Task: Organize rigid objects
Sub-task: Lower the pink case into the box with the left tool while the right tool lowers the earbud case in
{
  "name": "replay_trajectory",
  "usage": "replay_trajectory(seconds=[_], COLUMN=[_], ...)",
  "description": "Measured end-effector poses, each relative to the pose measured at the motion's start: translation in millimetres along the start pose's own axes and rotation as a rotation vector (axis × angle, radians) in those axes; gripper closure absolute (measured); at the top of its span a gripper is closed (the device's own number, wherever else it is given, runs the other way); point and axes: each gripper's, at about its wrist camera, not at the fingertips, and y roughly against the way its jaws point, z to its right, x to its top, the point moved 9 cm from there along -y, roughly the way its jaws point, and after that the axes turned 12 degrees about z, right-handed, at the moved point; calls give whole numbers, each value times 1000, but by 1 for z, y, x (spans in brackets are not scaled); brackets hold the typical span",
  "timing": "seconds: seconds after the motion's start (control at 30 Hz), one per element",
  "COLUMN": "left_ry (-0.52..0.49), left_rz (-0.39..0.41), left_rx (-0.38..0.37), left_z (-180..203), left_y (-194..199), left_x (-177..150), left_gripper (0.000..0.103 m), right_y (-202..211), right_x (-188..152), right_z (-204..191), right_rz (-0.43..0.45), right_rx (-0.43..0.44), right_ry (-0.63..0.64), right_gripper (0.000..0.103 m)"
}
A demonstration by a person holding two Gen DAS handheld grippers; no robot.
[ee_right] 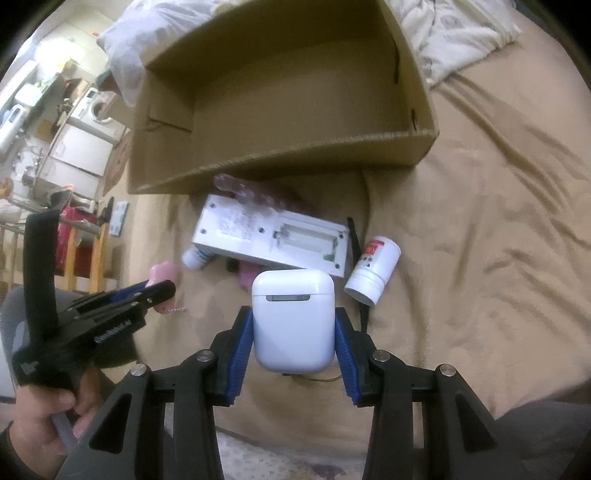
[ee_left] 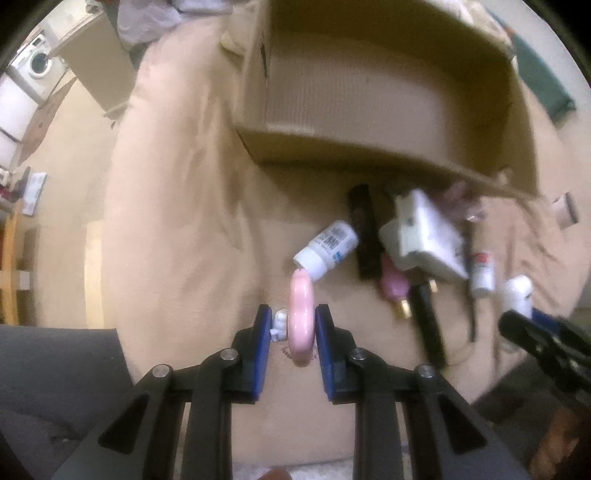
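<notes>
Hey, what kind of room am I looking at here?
Most likely a bedroom in a small home: the cardboard box sits on a bed's tan blanket with a pillow behind it. A washing machine shows in the background, so laundry or kitchen space adjoins.

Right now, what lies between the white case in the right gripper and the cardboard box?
In the right wrist view, a flat white device lies between the case and box.

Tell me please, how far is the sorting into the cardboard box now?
Nothing looks done yet: the cardboard box shows empty inside. In hand: the left tool grips a pink ring, the right tool a white earbud case. Left on the blanket: white bottles, a white device, dark sticks.
</notes>
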Motion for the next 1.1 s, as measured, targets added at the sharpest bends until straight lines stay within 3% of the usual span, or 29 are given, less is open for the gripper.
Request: replay_trajectory(seconds=[0.37,0.8,1.1], left_ry=[0,-81,-141], left_rz=[168,200,205], left_rx=[-2,13,56], left_z=[8,32,43], left_y=[56,35,5], left_x=[46,103,134], left_gripper=[82,82,82], right_y=[43,41,21], right_x=[37,99,132], right_z=[1,-21,-14], right_rz=[83,137,150], right_rx=[35,12,-4], right_ry=[36,108,122], right_gripper=[58,58,58])
